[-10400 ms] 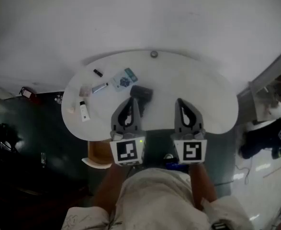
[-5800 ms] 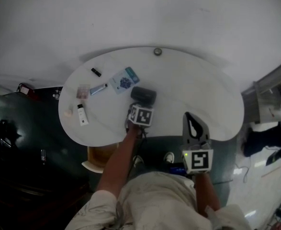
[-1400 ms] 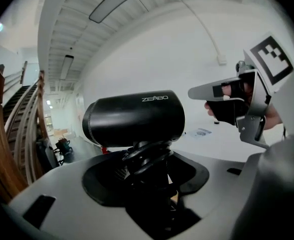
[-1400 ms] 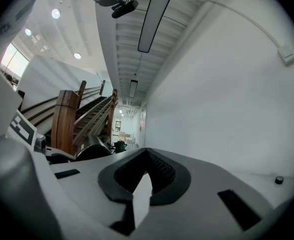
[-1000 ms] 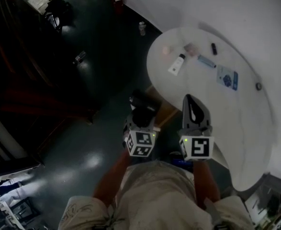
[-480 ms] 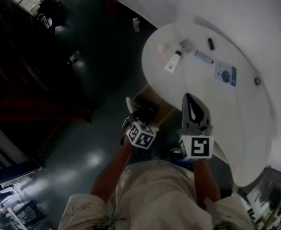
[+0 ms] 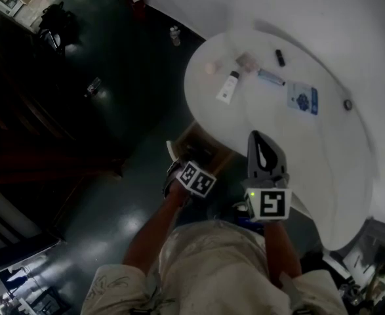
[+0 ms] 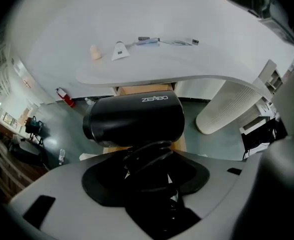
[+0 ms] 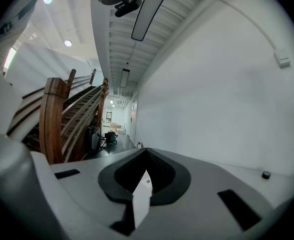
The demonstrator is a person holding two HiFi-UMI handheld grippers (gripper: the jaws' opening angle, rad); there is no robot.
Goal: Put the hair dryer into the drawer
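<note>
L hand-held gripper (image 8: 150,157) pinches the black hair dryer (image 8: 134,120) at its handle w/ the coiled cord (image 8: 148,155), pointing steeply down over the open wooden drawer (image 7: 215,155) under the white worktop (image 7: 323,149), near-left rim. R hand-held gripper (image 9: 145,154): jaws pressed together, nothing btwn them, roughly level.

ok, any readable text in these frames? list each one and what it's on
"ZEABO": white print on the barrel of the hair dryer.
Print on the blue card on the table: too small to read.
Label on the tube: too small to read.
Nothing else legible in any view.
</note>
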